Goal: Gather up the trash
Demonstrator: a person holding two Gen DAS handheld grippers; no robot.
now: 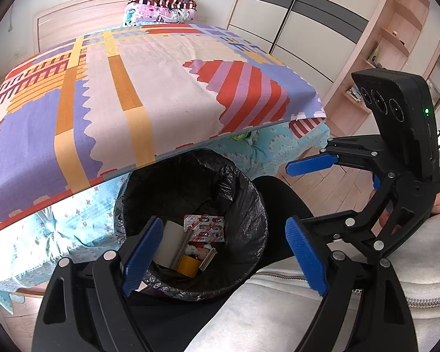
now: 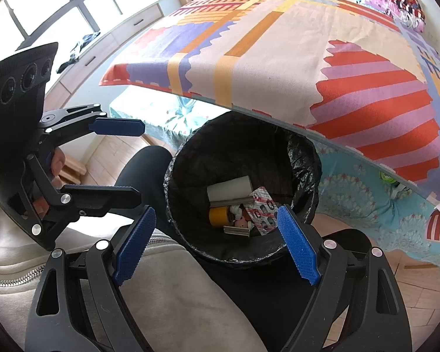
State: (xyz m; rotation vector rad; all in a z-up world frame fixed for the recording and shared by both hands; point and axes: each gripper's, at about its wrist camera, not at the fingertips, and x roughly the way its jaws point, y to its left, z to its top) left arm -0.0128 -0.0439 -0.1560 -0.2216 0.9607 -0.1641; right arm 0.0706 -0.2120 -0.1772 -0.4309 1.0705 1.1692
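Both grippers empty above the bin

Left gripper (image 1: 224, 256) and right gripper (image 2: 217, 245) hang with jaws spread wide, gripping nothing. Beneath them the black-lined trash bin (image 1: 250, 205) holds a blister pack (image 1: 204, 228) and yellow tape roll (image 2: 217, 216); behind it, the bright-patterned bed (image 1: 167, 88)

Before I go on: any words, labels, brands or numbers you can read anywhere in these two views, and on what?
None can be read.
Blister pack in the trash bin: red print, too small and blurred to read.
Yellow tape roll: no text visible.
Right gripper's camera housing: faint marking, unreadable.
Bedspread: pattern only, no lettering.
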